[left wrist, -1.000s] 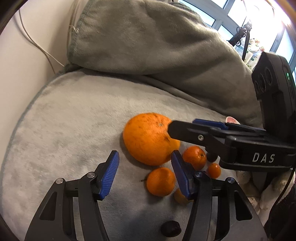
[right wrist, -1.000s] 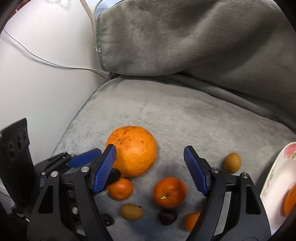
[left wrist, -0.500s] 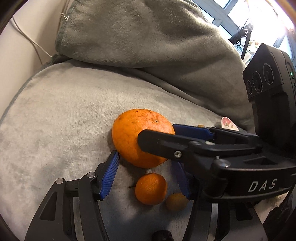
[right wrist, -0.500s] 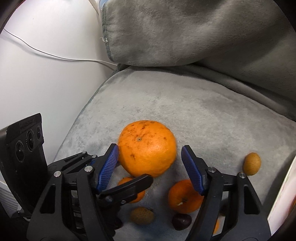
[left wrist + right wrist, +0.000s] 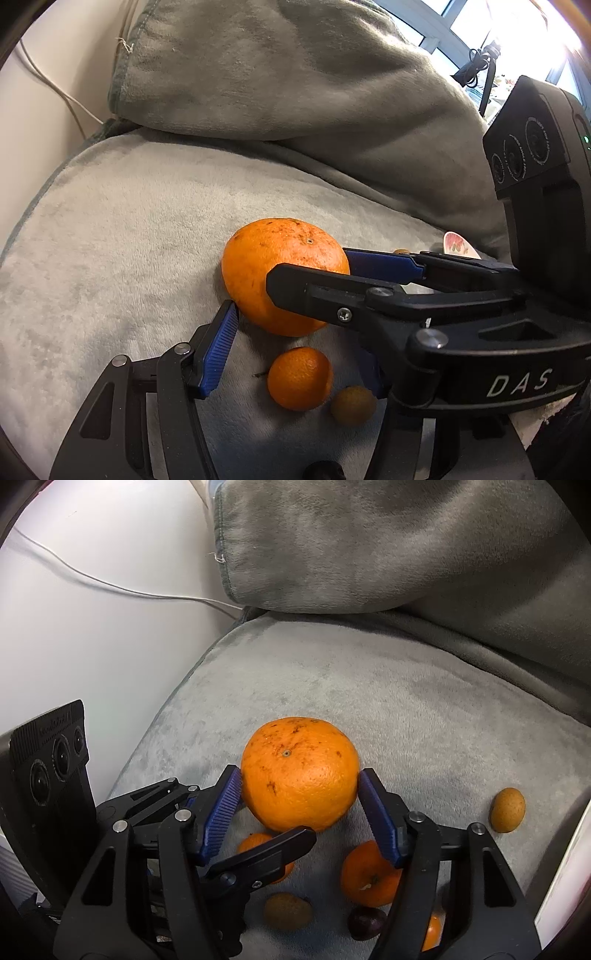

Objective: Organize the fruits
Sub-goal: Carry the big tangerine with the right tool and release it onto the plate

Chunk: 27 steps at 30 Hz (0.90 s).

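Grey plush cushion (image 5: 424,709) fills the middle of both views, with a white wall and thin cable (image 5: 110,587) at upper left and a folded grey blanket (image 5: 406,542) across the top. From lower left, the left gripper (image 5: 295,347) slants down toward the fruit; its jaws stand partly apart, one blue pad tip (image 5: 221,343) just beside the large orange (image 5: 299,773), the other hidden, so contact cannot be told. A small mandarin (image 5: 300,378) and a brownish small fruit (image 5: 352,404) lie between its fingers, ungripped. From lower centre of its own view, the right gripper (image 5: 299,786) slants down; its jaws are closing with the large orange between them, both pads at its sides. A second mandarin (image 5: 365,875), a dark fruit (image 5: 365,923) and another brownish fruit (image 5: 506,809) lie lower right. A plate edge (image 5: 565,867) borders the right.
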Tool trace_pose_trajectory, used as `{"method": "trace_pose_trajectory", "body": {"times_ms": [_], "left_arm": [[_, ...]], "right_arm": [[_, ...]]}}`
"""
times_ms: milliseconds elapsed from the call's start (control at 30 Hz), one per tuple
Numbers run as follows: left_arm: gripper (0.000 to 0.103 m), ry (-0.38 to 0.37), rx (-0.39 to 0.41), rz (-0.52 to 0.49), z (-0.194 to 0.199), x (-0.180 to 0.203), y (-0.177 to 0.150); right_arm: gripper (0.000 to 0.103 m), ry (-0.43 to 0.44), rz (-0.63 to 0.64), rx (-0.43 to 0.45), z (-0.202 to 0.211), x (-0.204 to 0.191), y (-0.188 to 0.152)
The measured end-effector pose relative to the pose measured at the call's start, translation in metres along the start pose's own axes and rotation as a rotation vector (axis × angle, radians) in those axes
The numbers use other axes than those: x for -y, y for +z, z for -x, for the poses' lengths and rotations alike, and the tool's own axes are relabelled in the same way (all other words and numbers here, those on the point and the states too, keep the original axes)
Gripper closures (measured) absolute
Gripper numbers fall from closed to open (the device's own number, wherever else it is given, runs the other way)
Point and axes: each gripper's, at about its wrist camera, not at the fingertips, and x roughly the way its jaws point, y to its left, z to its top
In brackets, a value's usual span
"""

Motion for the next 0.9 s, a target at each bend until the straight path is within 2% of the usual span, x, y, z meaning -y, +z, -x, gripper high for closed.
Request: {"method": "trace_pose_trajectory", "body": {"times_ms": [367,900], "left_arm": [[0.044,-0.021,0.014,-0.022,0.006,0.017,0.003],[0.044,-0.103,0.006,-0.139,-0.006,0.090,0.008]], "right_arm": [[0.035,-0.028,0.007,0.040,0.023,0.009,-0.003],[0.035,-0.097,-0.060,0.119,0.092,0.058,-0.024]]}}
